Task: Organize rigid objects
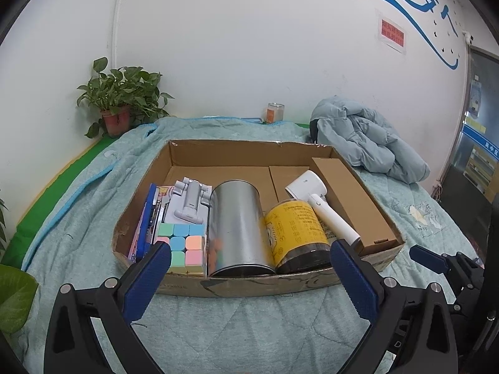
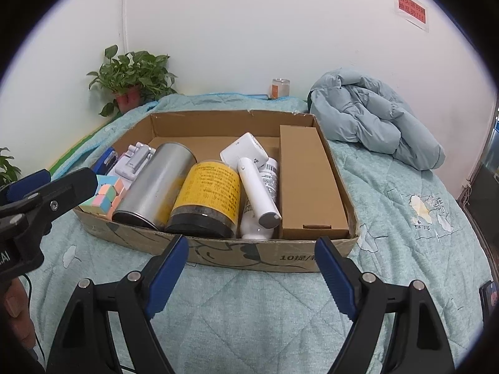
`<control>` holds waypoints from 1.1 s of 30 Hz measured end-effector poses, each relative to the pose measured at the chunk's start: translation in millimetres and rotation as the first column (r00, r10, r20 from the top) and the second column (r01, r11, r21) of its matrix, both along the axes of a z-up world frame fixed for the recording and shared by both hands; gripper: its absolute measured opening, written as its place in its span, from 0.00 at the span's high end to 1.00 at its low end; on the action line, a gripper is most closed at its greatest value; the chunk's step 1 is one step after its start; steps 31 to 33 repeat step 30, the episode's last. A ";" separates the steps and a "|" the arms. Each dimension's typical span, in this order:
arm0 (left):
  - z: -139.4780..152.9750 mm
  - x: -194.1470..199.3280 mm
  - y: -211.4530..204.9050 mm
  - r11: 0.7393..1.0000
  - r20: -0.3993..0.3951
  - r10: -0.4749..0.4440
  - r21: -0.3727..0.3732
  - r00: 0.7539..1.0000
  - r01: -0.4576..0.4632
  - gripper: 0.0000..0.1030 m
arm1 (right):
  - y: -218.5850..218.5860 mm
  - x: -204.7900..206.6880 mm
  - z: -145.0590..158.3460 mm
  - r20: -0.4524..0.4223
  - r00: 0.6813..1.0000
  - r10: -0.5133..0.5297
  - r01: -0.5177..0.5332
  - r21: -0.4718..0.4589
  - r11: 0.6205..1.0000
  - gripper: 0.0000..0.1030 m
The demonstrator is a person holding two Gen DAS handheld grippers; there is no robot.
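A shallow cardboard tray (image 1: 243, 285) (image 2: 249, 254) lies on the quilt. It holds, left to right, a blue package (image 1: 146, 221), a white stand (image 1: 190, 199), a pastel cube (image 1: 182, 243) (image 2: 107, 198), a silver tin (image 1: 237, 224) (image 2: 156, 180) on its side, a yellow-labelled jar (image 1: 296, 227) (image 2: 209, 193), a white handheld device (image 1: 324, 208) (image 2: 255, 180) and a brown carton (image 1: 349, 199) (image 2: 308, 180). My left gripper (image 1: 251, 249) hovers open before the tray's front wall, empty. My right gripper (image 2: 252, 241) stands open and empty beside it, to the right.
A teal quilt (image 1: 249, 327) covers the surface. A puffy blue jacket (image 1: 365, 137) lies at the back right. A potted plant (image 1: 118, 103) and a glass jar (image 1: 275, 112) stand by the wall. A hand (image 2: 15, 311) holds the left gripper.
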State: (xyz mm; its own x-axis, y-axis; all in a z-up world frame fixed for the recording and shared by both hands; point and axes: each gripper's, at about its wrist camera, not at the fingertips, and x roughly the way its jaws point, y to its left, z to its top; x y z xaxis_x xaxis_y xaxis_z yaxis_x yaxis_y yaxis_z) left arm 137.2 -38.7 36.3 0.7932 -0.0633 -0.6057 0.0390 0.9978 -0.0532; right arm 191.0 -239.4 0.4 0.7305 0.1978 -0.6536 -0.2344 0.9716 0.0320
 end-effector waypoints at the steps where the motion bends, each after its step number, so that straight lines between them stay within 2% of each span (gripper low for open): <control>1: -1.2 0.8 -0.3 1.000 -0.002 -0.002 -0.003 1.000 0.002 0.01 | -0.2 0.2 -0.4 0.000 1.000 0.002 -0.002 0.002 1.000 0.19; 19: -11.6 14.3 4.0 1.000 -0.030 -0.006 -0.006 1.000 0.006 0.01 | 0.0 5.3 -4.9 -0.010 1.000 0.021 -0.021 -0.007 1.000 0.19; 33: -11.9 13.7 7.3 1.000 -0.022 -0.008 -0.017 1.000 0.008 0.01 | 1.2 7.4 -6.7 -0.020 0.999 0.036 -0.036 -0.008 0.999 0.19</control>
